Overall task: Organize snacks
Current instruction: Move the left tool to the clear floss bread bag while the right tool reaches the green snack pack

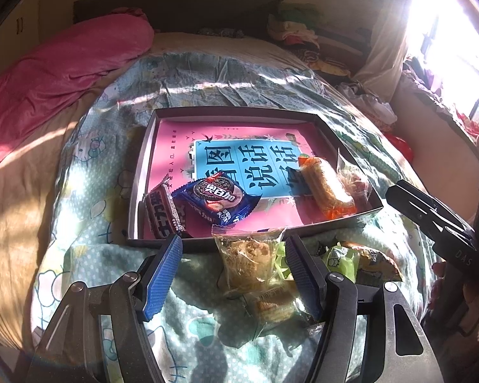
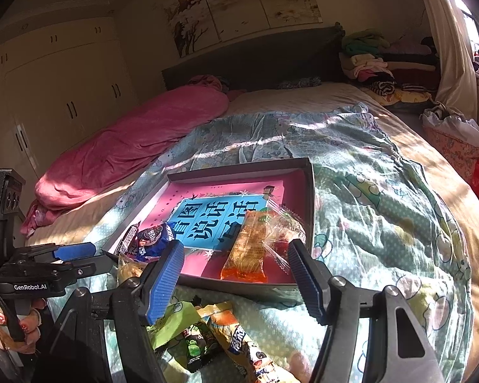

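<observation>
A shallow dark box tray (image 1: 303,113) (image 2: 309,191) lies on the bed with a pink and blue book in it. On the book lie a blue cookie pack (image 1: 217,199) (image 2: 151,237), a brown chocolate pack (image 1: 163,214), an orange-ended cake pack (image 1: 327,188) (image 2: 247,249) and a clear pack (image 1: 354,178). My left gripper (image 1: 233,242) (image 2: 76,252) is open just before the tray's near edge, and a clear pastry pack (image 1: 246,261) lies loose between its fingers. My right gripper (image 2: 236,245) (image 1: 399,191) is open over the tray's near right corner, holding nothing.
More snacks lie on the green cartoon quilt (image 2: 383,207): a biscuit pack (image 1: 271,306), green packs (image 1: 341,260) (image 2: 175,322) and an orange pack (image 2: 239,338). A pink blanket (image 1: 57,73) lies at the left. A hand (image 2: 12,322) holds the left gripper's handle.
</observation>
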